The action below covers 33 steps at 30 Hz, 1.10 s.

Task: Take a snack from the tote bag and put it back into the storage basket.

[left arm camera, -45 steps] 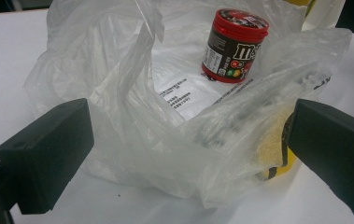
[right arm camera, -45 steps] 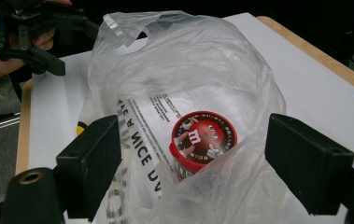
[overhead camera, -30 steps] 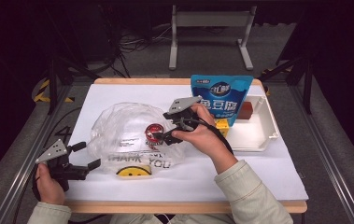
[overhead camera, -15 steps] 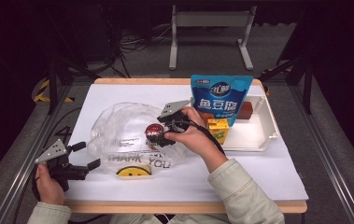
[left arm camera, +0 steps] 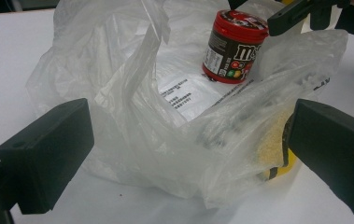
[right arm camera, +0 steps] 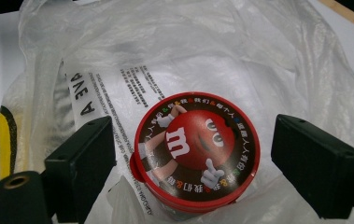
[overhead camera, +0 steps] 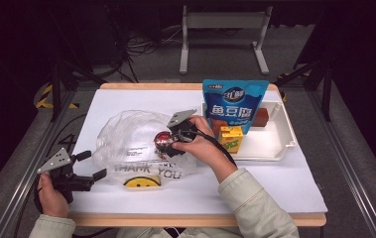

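The right gripper (overhead camera: 168, 141) is hovering directly over the red candy tub (right arm camera: 196, 151), its jaws standing apart on either side of the lid without touching it. The tub is standing upright inside the clear plastic bag (overhead camera: 126, 141), just below that gripper's jaws. The left gripper (overhead camera: 87, 166) is resting near the bag's closer edge with its jaws spread wide, the crumpled bag mouth (left arm camera: 165, 121) lying between and just ahead of them, the tub farther beyond.
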Each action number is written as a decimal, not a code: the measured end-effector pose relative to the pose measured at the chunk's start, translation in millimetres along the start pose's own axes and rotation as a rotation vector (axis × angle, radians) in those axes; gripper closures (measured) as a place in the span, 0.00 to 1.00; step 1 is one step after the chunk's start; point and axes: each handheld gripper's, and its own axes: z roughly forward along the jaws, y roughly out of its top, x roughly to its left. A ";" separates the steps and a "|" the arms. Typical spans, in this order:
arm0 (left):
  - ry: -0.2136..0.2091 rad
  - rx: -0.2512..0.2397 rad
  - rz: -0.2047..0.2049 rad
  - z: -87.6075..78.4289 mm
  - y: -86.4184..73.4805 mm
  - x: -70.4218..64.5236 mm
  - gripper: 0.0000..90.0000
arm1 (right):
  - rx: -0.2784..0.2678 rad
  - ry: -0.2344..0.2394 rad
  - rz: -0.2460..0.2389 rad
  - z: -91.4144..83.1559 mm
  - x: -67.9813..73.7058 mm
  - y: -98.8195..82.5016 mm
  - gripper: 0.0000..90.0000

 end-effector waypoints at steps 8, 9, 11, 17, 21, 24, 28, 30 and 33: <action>0.001 0.000 0.004 -0.3 0.0 0.4 0.01 | 0.036 -0.008 0.003 12.9 0.5 -5.3 0.15; 0.001 -0.001 0.001 -0.3 0.0 0.1 0.01 | 0.043 -0.010 0.005 14.8 0.4 -6.1 0.15; 0.001 -0.001 0.002 -0.3 0.0 0.2 0.01 | 0.058 -0.008 0.009 19.2 0.4 -7.4 0.14; 0.005 -0.003 0.003 -2.1 -0.9 -0.3 0.01 | 0.087 -0.011 0.010 26.3 0.9 -9.5 0.14; 0.011 -0.012 0.005 -6.0 -1.4 -2.9 0.01 | 0.108 -0.016 0.014 31.8 1.4 -11.0 0.15; 0.014 -0.006 0.008 -7.9 -1.8 -4.3 0.01 | 0.124 -0.014 0.015 35.6 1.1 -11.8 0.16; 0.018 -0.002 0.011 -8.3 -2.3 -5.5 0.01 | 0.145 -0.015 0.013 39.1 1.8 -12.6 0.22; 0.016 -0.002 0.010 -7.8 -2.2 -6.0 0.01 | 0.154 -0.032 0.005 39.4 1.3 -12.8 0.28; 0.016 -0.003 0.013 -7.2 -2.1 -6.0 0.01 | 0.158 -0.036 0.006 39.1 1.1 -12.2 0.28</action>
